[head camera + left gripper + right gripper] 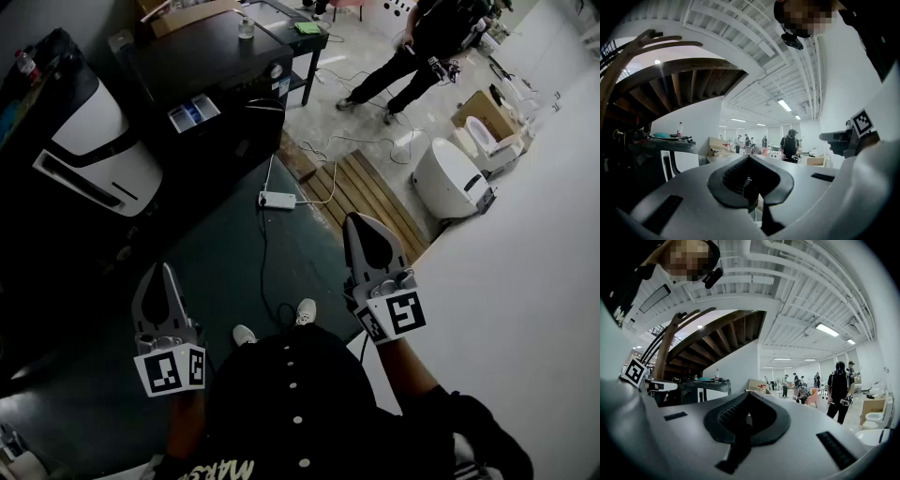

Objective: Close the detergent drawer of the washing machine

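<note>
Both grippers are out in front of the person, level and side by side, nowhere near the work yet. The left gripper (167,272) has its jaws pressed together on nothing; its own view shows only open room past the tips. The right gripper (362,221) is the same, fully closed and empty. That makes sense to me: a drawer gets shoved home with a closed tip, so nothing needs grasping.

The dark washing machine (216,61) sits at the top centre of the head view. From its front a small tray with blue and white compartments juts out, and I take that for the detergent drawer (192,112), open. It's well apart from both grippers, up and left of them, so the left one looks the handier for the push.

Underfoot is a dark floor mat (234,253); a white power strip (277,200) lies on it, between the person and the machine. A slatted wooden board (370,192) meets pale floor to the right, where white toilets (455,178) stand. A bulky white appliance (98,141) fills the upper left. Another person in black (422,47) stands at the top right, and a dark staircase (717,329) rises over the big, bright hall.
</note>
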Motion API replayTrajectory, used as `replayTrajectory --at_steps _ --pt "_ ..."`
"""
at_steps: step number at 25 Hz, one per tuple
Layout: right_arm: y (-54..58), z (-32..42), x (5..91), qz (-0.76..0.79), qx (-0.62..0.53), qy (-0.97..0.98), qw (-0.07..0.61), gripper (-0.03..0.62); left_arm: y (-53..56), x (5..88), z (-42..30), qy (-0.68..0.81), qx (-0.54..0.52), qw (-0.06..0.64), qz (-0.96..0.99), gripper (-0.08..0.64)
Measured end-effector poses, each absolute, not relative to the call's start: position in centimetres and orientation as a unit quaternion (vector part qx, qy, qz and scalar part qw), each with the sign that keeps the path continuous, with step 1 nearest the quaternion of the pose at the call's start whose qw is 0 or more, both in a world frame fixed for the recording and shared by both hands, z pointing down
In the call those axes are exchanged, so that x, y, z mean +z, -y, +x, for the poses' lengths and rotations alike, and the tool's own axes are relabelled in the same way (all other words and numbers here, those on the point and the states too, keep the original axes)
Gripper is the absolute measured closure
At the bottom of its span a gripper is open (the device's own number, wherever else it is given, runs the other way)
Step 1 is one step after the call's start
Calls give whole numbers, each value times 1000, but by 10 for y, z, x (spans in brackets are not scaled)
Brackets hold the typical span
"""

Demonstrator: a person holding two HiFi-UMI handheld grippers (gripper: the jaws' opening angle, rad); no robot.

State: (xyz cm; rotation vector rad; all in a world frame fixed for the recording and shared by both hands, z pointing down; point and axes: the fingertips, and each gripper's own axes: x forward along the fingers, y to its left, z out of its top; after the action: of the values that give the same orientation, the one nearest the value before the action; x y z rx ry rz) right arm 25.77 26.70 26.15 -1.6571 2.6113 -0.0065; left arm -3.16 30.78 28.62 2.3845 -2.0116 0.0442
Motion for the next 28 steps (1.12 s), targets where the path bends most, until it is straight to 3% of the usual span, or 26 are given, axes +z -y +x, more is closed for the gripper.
replayTrajectory --at_steps 16,18,28 --pt "-272 252 274 -523 -4 -852 26 559 -309 286 -36 646 11 8 763 551" --pt "-272 244 274 -514 -10 -858 28 402 -312 285 -40 647 8 8 762 551" --pt "-290 198 277 -524 0 -851 11 413 -334 281 -89 642 1 -1 767 551"
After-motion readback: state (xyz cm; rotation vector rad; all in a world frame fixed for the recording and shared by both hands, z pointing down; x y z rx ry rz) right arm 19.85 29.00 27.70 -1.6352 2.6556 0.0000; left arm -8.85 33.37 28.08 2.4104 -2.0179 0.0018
